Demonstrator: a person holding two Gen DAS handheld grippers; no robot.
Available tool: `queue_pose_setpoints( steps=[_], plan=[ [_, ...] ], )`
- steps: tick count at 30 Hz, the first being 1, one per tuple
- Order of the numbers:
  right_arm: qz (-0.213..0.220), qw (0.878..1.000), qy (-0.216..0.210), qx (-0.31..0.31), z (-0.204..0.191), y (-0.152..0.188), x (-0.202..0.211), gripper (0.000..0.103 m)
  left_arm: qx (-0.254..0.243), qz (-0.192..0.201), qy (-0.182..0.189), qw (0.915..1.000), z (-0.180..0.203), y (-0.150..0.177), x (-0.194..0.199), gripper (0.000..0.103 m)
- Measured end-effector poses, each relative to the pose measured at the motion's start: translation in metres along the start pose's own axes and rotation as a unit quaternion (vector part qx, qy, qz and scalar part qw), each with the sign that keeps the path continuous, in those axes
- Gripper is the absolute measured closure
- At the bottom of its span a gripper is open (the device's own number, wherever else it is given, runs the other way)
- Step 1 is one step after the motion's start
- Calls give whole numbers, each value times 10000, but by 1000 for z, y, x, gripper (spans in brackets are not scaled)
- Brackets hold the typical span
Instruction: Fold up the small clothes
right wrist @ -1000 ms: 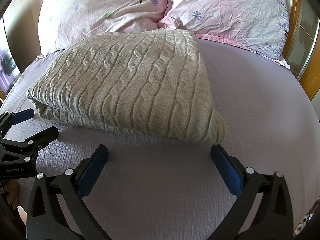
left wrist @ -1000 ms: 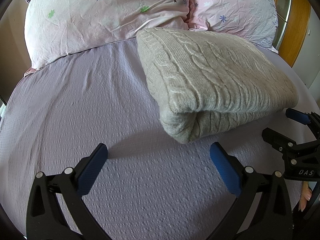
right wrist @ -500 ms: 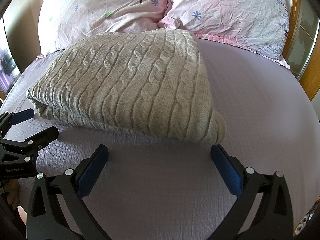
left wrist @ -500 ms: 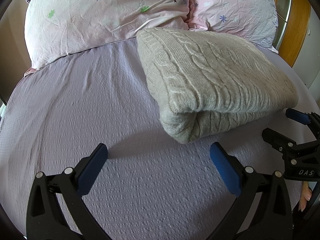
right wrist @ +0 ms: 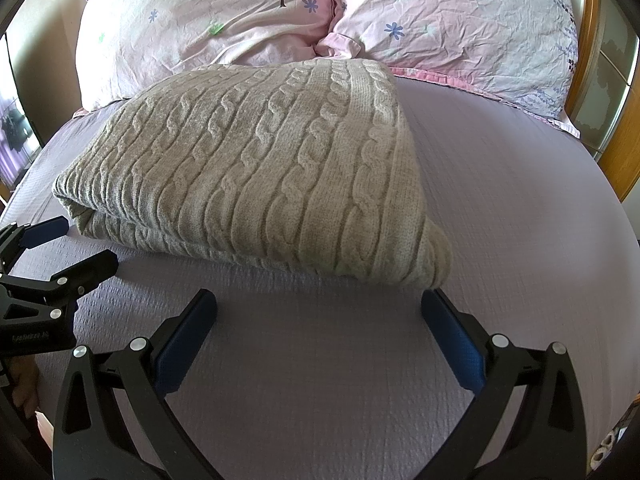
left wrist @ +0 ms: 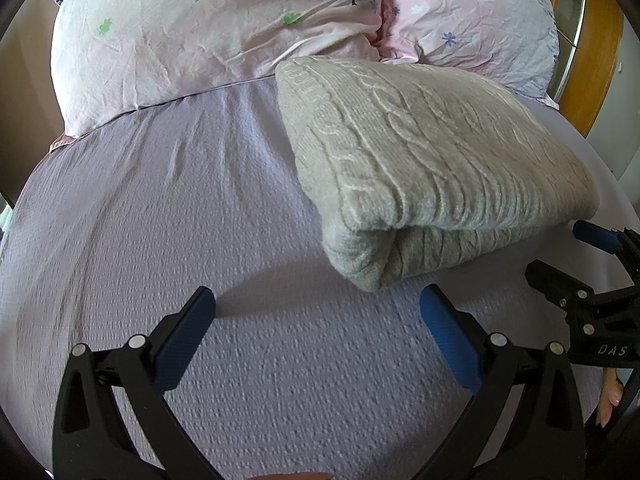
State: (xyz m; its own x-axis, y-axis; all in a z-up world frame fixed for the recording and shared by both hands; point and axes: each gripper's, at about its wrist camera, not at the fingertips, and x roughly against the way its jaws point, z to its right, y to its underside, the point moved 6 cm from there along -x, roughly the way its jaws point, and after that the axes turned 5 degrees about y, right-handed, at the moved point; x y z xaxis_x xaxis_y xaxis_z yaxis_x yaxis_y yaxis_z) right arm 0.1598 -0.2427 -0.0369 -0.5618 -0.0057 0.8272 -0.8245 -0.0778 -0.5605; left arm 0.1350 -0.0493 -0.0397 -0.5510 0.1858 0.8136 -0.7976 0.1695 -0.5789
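On the bed (left wrist: pixel 168 216), folded sweater (right wrist: pixel 256 176) lies at 12 o'clock of wide right gripper (right wrist: pixel 320 320); wide left gripper (left wrist: pixel 316 316) sees it at 1 o'clock.

Daylight, bright but soft in both my views, no harsh glare. The folded beige cable-knit sweater (left wrist: pixel 432 168) looks washed out on top in my left view; in my right view its cables (right wrist: pixel 256 176) are crisp. It throws a soft shadow toward me onto the lilac textured bedsheet (left wrist: pixel 240 304). The sheet's left side smears with blur in the left view. Strong fisheye bend, dark vignette in the corners. The pale pink floral pillows (right wrist: pixel 440 20) are evenly lit.
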Motion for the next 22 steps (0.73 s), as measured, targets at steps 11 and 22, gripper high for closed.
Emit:
queue_pose_setpoints(
  steps=[11,22],
  plan=[
    [0,10000,2,-3,0,0,0,1,-4,2,0,10000,0,0,1,2],
    [1,10000,4,-6,0,0,0,1,-9,1,6,10000,-1,0,1,2]
  ],
)
